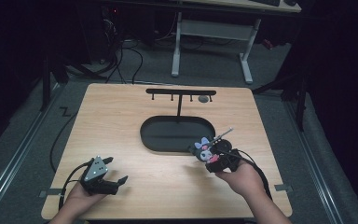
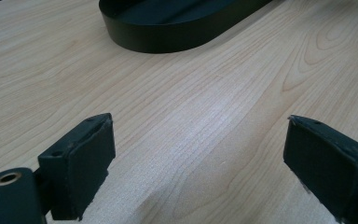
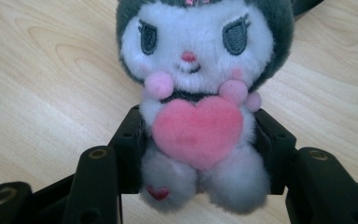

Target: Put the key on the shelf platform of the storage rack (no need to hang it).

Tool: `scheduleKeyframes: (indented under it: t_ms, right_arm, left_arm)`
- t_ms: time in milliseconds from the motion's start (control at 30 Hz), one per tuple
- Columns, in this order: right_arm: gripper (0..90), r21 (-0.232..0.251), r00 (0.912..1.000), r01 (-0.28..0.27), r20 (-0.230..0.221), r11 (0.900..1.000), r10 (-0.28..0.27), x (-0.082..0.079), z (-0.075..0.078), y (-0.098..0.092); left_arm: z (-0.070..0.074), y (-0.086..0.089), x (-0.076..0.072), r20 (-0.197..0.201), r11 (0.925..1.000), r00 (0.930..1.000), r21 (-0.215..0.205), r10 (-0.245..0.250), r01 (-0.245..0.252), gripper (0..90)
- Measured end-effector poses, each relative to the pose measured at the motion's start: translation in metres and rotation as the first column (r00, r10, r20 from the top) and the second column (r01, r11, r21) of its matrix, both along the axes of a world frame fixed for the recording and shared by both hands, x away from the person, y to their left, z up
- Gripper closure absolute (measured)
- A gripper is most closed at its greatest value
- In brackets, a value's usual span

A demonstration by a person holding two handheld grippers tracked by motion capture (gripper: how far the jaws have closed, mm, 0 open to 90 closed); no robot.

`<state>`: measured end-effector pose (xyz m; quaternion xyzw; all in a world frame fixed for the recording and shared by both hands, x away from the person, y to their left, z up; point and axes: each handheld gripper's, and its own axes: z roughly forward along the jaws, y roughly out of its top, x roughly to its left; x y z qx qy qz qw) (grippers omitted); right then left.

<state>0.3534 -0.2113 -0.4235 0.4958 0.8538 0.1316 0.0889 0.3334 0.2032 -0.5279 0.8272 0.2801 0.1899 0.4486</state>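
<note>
On the table (image 1: 121, 121), beside the oval tray (image 1: 151, 140), the right gripper (image 3: 198, 154) has its jaws clamped on the plush toy (image 3: 198, 93) (soft, so it could slip sideways); left gripper (image 2: 198, 154) jaws apart, idle.

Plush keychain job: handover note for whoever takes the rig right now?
Right gripper: shut on the plush keychain, jaws clamping its body, held above the table by the near right rim of the black oval tray.
Left gripper: open, holding nothing, over bare table at near left.
Hook stand: rises from the tray's far side; one small item hangs near its right end.
Done: plush picked up.
Left: probably hang it on a free hook by its chain.
</note>
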Motion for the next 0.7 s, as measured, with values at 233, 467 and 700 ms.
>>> scheduleKeyframes:
  t_ms: [233,467,700]
  right_arm:
    - [47.6,0.002,0.9997,0.020,0.010,1.000,-0.020,0.014,0.007,-0.001]
    - [47.6,0.011,0.9990,0.040,0.020,0.999,-0.040,0.023,0.012,0.000]
    - [47.6,0.008,0.9991,0.032,0.028,0.999,-0.032,0.033,0.010,0.003]
  left_arm:
    - [0.000,0.000,0.000,0.001,1.0000,1.0000,-0.002,0.001,-0.001,9.9]
    - [0.000,0.000,-0.001,0.005,1.0000,1.0000,0.000,0.001,-0.001,9.9]
    - [0.000,0.000,-0.001,0.005,1.0000,1.0000,0.000,-0.001,0.001,9.9]
